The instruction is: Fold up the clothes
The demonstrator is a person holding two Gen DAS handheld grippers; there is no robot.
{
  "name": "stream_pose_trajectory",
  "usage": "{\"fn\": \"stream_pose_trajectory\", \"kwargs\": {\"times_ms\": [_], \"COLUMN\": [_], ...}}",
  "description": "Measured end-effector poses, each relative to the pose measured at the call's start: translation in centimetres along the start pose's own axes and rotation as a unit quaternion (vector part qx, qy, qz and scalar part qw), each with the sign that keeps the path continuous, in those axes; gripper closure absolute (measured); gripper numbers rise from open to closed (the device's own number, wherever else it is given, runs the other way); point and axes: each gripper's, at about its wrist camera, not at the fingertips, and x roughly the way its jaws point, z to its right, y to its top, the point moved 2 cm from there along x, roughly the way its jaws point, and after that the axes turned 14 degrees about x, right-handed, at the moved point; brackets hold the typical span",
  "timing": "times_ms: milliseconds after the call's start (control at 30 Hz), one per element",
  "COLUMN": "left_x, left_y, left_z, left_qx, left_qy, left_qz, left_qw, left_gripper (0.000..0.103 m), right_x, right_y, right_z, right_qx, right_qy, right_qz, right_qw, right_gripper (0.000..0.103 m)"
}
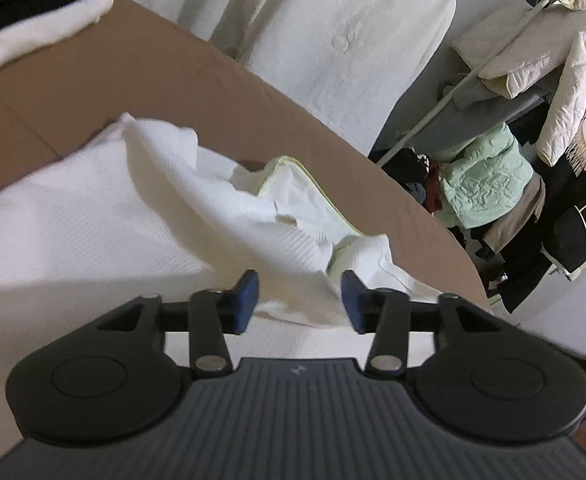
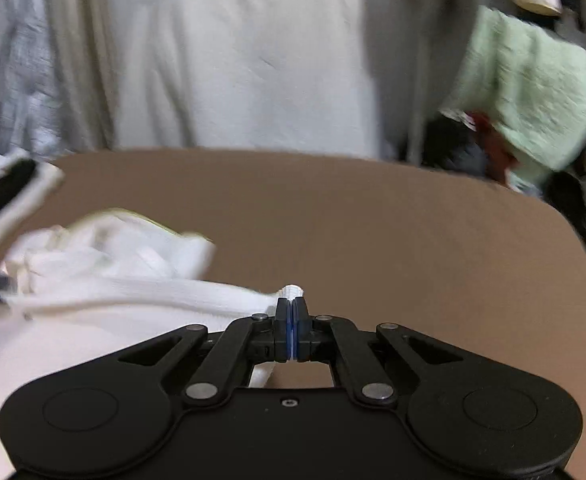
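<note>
the left gripper point(image 1: 299, 300) hangs over a white garment point(image 1: 105, 216) spread on a brown table point(image 1: 197, 92), its blue-padded fingers point(image 1: 245, 300) apart with nothing pressed between them. the cloth lies beneath and ahead of the fingers; a rumpled fold with a pale yellow-green edge point(image 1: 293, 184) sits just beyond the tips, and a bunched bit of cloth lies close against the inner side of the right-hand finger – whether it touches the pad i cannot tell.

the right gripper point(image 2: 291, 304) has its fingers drawn together, clamped on a small tuft of the white garment point(image 2: 133, 300) that pokes out just past the tips. from there the cloth runs off to the left of the fingers, where it bunches in a blurred heap; bare table point(image 2: 413, 248) fills the space ahead and to the right of them.

beyond the table hangs a pale curtain point(image 1: 333, 32), and to the right of it a rack of coats point(image 1: 533, 80), one mint green.
</note>
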Motion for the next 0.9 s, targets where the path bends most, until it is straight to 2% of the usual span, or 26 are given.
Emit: {"fn": "stream_pose_trajectory", "kwargs": {"times_ms": [100,200,333,400,467,533,600,700,800,867,900], "left_x": [-0.1,-0.5,-1.6,-1.7,-0.9,1.0,3.6,7.7,11.4,12.4,12.3], "left_y": [0.1,0.4,1.9,3.5,5.5,7.5,9.4,10.7,9.9,9.1,8.9], "left_z": [-0.3,-1.2,-1.9,-1.8,-1.5,-1.5,-2.0,-2.6,-2.9,-3.3,-3.6], "left_qx": [0.003,0.000,0.015,0.026,0.059,0.092,0.110,0.144,0.197,0.214,0.213], "left_qy": [0.026,0.061,0.120,0.138,0.157,0.186,0.200,0.234,0.247,0.259,0.266], "left_qz": [-0.006,-0.010,-0.020,-0.026,-0.035,-0.052,-0.080,-0.136,-0.188,-0.204,-0.200], "left_qw": [0.9996,0.9981,0.9924,0.9897,0.9853,0.9769,0.9702,0.9519,0.9299,0.9194,0.9184], "left_gripper": [0.057,0.057,0.054,0.050,0.049,0.044,0.044,0.043,0.044,0.058,0.090], "right_x": [1.2,2.8,3.9,3.9,4.2,4.8,5.4,5.7,5.5,6.0,6.5], "right_y": [-1.0,-1.3,-1.4,-1.1,-0.6,-0.3,-0.3,-0.4,-0.8,-0.8,-0.7], "right_z": [1.9,2.4,2.4,2.7,3.1,3.1,3.0,3.2,4.3,4.8,4.9], "right_qx": [0.037,0.037,0.007,0.014,0.053,0.073,0.081,0.078,0.094,0.105,0.106], "right_qy": [-0.024,-0.039,-0.071,-0.055,0.000,0.039,0.055,0.036,0.025,0.025,0.025], "right_qz": [-0.051,-0.081,-0.071,-0.057,-0.056,-0.062,-0.071,-0.074,-0.081,-0.092,-0.097], "right_qw": [0.998,0.995,0.995,0.997,0.997,0.995,0.993,0.994,0.992,0.990,0.989], "right_gripper": [0.100,0.100,0.100,0.095,0.095,0.095,0.088,0.070,0.066,0.065,0.065]}}
